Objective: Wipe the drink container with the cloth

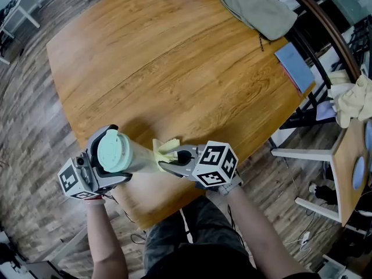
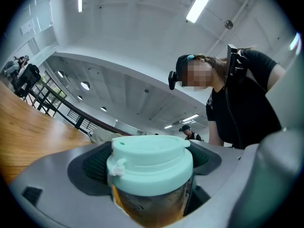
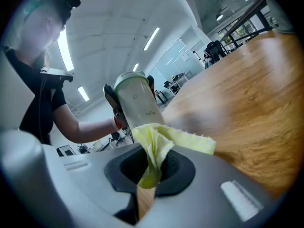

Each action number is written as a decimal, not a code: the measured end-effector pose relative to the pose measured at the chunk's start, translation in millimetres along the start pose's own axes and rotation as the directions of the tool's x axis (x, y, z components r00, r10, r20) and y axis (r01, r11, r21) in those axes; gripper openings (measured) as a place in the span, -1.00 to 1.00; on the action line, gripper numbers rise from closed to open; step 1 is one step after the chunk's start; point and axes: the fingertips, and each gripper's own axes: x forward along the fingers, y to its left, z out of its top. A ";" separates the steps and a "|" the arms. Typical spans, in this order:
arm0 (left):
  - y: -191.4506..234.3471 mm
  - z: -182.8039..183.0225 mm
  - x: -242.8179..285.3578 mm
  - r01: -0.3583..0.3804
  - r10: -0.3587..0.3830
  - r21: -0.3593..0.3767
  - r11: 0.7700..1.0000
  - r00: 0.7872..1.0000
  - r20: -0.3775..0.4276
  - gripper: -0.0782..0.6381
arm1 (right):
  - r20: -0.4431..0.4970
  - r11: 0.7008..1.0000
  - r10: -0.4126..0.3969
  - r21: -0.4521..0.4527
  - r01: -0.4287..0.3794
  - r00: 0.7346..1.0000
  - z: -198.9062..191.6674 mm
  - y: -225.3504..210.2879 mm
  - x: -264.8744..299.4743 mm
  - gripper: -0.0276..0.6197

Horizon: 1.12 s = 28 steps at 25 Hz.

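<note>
Head view: the left claw (image 1: 108, 156) is clamped on the translucent drink container with a mint-green lid (image 1: 116, 151), held tilted above the near edge of the wooden desk (image 1: 174, 57). The right claw (image 1: 170, 163) pinches a crumpled yellow cloth (image 1: 166, 148) against the container's side.

Wooden table (image 1: 174, 68) bearing grey bag (image 1: 260, 7)
</note>
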 end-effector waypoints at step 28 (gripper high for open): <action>-34.4 -17.5 7.9 0.049 -0.030 0.146 0.988 0.991 -0.132 0.54 | 0.370 0.860 0.306 0.288 -0.421 0.877 112.3 16.2 -2.7 -0.84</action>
